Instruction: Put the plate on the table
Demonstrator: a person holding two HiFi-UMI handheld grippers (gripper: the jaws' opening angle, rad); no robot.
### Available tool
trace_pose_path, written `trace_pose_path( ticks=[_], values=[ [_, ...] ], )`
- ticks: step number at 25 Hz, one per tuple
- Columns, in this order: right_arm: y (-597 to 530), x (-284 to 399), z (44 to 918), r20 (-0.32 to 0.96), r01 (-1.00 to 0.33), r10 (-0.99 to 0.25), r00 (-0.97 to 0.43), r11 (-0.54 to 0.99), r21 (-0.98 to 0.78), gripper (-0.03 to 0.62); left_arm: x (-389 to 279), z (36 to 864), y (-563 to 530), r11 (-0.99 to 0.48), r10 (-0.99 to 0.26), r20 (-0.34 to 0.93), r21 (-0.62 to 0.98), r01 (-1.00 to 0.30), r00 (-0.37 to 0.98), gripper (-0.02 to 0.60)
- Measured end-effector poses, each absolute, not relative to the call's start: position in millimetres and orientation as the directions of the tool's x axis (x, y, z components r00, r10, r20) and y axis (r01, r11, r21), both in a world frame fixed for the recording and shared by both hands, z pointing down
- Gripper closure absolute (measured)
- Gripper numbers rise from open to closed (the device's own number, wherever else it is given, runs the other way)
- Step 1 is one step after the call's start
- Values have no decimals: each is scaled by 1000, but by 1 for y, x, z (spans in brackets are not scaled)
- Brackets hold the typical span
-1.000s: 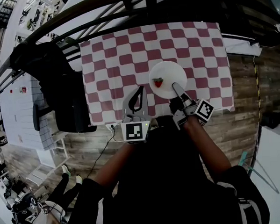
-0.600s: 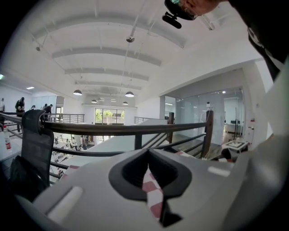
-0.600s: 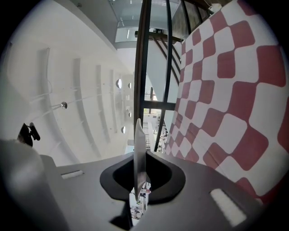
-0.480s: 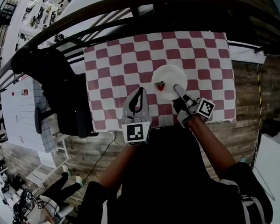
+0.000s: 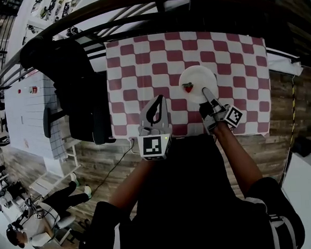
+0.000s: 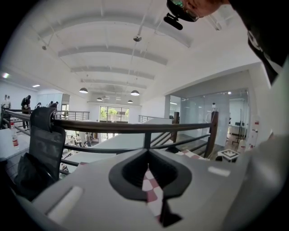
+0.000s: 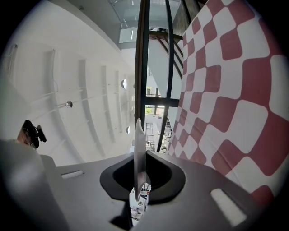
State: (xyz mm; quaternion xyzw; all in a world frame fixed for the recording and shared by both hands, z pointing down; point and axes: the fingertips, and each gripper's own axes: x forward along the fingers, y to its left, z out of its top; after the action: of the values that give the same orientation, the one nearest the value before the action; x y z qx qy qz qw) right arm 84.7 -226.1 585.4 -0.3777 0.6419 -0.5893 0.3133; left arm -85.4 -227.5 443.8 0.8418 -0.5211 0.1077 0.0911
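On the table (image 5: 251, 122), over a red-and-white checked cloth (image 5: 137, 65), a white plate (image 5: 197, 75) sits toward the right half, with a small red fruit (image 5: 188, 87) on its left part; the right gripper (image 5: 205, 91) reaches in from the near edge, and its fingers are clamped on the plate's near rim; in the right gripper view the plate shows edge-on as a thin pale blade standing between the two fingers, with the checked cloth filling the side next to it; whether the plate rests on the cloth or hangs just above it cannot be told. To the left of the plate, well apart from it, the left gripper (image 5: 158, 99) points across the near part of the cloth; its fingers are pressed together with nothing between them, and only a sliver of checked cloth shows through the slot behind them in the left gripper view. Beside the table's left edge stands a black chair (image 5: 73, 84); a dark curved railing (image 5: 139, 5) runs past the far side of the table; a wooden floor (image 5: 108, 157) shows below the near edge.
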Motion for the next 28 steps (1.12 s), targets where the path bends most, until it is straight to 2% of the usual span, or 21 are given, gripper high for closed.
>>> trace_pose_path(
  ticks=[13,25,28],
  values=[
    [-238,88,618,67,-144,-857,-510,8,-989,577,-52,453,-238,-462,-846,279,45,-886,455,572],
    [-244,95,663,168,-190,-837,-520,-79,-979,577,-13,492,-249,-408,-863,306,50,-912,403,572],
    [-246,93,674,178,-183,-833,-524,-94,-979,577,4,491,-240,-433,-856,285,58,-899,431,572]
  ],
)
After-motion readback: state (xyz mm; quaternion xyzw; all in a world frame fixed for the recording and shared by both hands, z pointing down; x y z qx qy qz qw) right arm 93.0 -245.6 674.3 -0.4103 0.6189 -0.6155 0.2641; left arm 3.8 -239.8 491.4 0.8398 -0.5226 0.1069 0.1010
